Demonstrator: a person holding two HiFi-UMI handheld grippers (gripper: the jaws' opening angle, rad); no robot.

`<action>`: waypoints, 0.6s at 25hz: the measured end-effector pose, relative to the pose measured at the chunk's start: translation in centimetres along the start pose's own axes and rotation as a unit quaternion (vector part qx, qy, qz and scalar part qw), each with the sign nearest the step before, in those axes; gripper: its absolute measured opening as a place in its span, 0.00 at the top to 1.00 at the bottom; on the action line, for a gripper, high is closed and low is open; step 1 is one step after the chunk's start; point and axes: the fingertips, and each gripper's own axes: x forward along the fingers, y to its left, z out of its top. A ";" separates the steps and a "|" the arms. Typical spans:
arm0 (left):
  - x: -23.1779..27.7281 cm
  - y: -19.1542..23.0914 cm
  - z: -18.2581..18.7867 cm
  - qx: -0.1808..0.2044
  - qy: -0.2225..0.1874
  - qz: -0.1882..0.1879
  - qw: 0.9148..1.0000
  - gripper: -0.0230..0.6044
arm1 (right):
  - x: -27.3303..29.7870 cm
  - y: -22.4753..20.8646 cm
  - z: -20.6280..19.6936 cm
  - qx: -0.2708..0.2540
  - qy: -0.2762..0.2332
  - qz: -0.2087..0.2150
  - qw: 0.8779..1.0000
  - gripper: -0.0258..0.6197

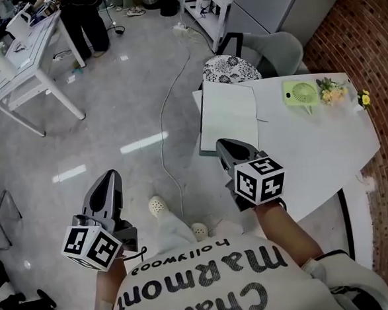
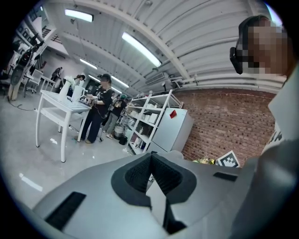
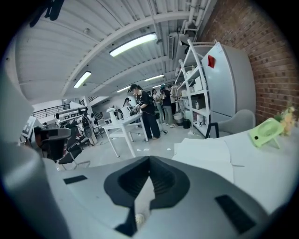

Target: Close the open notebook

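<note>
White notebook lies open on the desk at twelve o'clock, just beyond the right gripper, its jaws closed and empty; left gripper, likewise closed and empty, is at its eight o'clock.

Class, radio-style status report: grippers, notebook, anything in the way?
Left gripper shut, empty, over floor. Right gripper shut, empty, near notebook. Notebook open on table. Nothing on its pages.

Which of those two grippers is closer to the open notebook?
Right. The right gripper is at the notebook's near edge; the left gripper is off the table, over the floor.
</note>
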 end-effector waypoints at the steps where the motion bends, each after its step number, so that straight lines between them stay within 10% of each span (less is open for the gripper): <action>1: 0.2 0.4 0.0 -0.001 0.002 -0.001 1.000 0.96 | 0.6 -0.1 -0.1 -0.002 0.004 -0.005 1.000 0.96; 15: 1.4 4.2 -1.8 -0.025 0.025 0.018 0.999 0.96 | 6.5 -1.0 -6.0 -0.054 0.123 -0.013 0.991 0.63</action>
